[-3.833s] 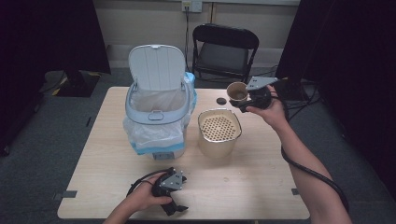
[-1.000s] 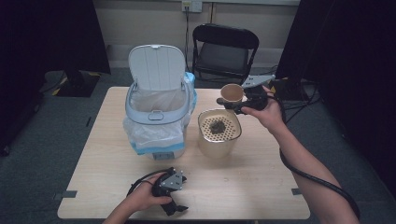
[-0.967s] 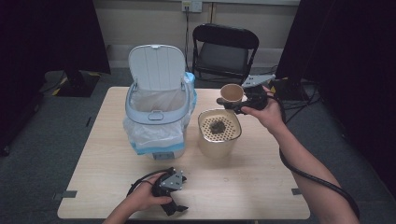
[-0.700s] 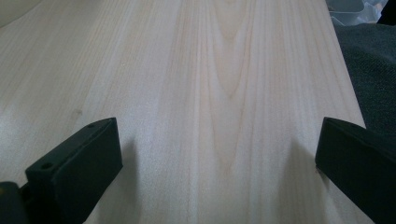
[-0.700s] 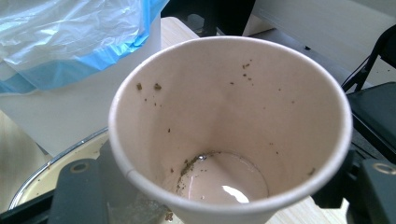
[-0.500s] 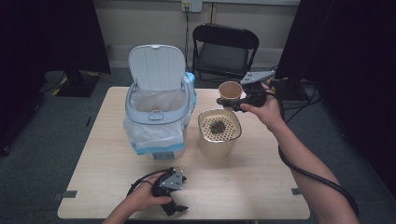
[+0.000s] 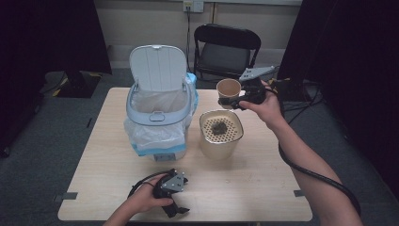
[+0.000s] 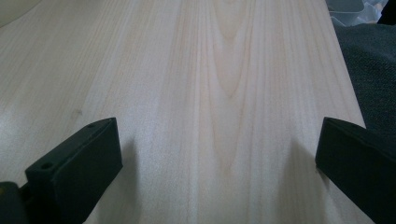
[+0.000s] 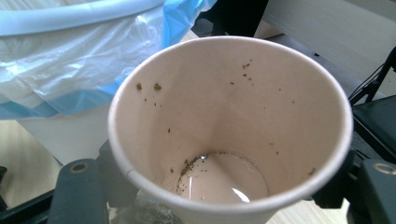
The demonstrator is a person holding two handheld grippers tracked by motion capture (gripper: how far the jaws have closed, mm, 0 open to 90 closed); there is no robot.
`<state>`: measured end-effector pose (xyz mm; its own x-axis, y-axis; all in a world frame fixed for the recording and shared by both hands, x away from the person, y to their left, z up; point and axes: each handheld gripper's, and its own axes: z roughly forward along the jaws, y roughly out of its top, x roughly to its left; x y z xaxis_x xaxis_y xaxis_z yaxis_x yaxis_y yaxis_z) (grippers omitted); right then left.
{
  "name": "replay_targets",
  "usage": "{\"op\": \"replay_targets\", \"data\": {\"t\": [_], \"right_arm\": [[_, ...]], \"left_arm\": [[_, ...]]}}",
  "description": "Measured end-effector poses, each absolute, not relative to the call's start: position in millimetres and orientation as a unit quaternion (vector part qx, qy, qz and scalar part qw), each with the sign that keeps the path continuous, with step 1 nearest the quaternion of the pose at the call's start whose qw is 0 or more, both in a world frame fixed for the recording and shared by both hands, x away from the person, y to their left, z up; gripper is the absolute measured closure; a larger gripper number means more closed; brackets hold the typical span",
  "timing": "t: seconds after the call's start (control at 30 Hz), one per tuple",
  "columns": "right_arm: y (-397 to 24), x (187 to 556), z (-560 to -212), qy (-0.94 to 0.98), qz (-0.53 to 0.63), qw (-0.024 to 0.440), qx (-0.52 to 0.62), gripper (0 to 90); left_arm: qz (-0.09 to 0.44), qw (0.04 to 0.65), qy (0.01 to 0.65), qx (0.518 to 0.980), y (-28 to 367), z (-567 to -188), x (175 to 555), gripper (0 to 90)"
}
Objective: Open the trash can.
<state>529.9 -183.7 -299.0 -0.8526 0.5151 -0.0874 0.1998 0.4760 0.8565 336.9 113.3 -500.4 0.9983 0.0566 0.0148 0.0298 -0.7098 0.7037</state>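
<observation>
Since the earliest frame, dark wet leaves have landed in the strainer pot [image 7: 220,133] and the paper cup [image 7: 228,88] has gone from tilted over it to nearly upright, lifted toward 12 o'clock of the pot. From half a second ago I see almost no shift.

Right gripper [image 7: 235,100]: I have it clamped on the paper cup, jaws pressed against the cup's lower wall on both sides (clear in the right gripper view, where the cup [image 9: 229,126] sits between the two black jaws). Cup is off the table, held in the air at about 1 o'clock of the pot. Inside: a little clear liquid and scattered leaf specks on the bottom and up the wall.

Strainer pot stands at table centre, perforated insert on top, a clump of leaves [image 7: 218,127] in the middle of it.

White bin [image 7: 159,101] with lid raised, at 9 to 10 o'clock of the pot, just beside it; clear liner with blue edge [image 9: 93,60] hangs over its rim.

Left gripper [image 7: 175,210]: rests low on the table [image 7: 263,188] at 6 o'clock, near the front edge, my hand [image 7: 143,202] around it. Jaws spread wide with nothing between them, bare wood grain [image 8: 215,93] showing through.

Black folding chair [image 7: 227,52] beyond the table's far edge at 12 o'clock.
</observation>
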Motion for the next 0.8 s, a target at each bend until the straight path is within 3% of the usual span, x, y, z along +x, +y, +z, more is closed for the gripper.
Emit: {"op": "replay_targets", "data": {"t": [0.8], "right_arm": [[-169.2, 530.5, -282.5, 0.844, 0.472, 0.162, 0.197, 27.2]], "left_arm": [[0.026, 0.378, 0.021, 0.925, 113.5, -499.5, 337.2, 0.0]]}}
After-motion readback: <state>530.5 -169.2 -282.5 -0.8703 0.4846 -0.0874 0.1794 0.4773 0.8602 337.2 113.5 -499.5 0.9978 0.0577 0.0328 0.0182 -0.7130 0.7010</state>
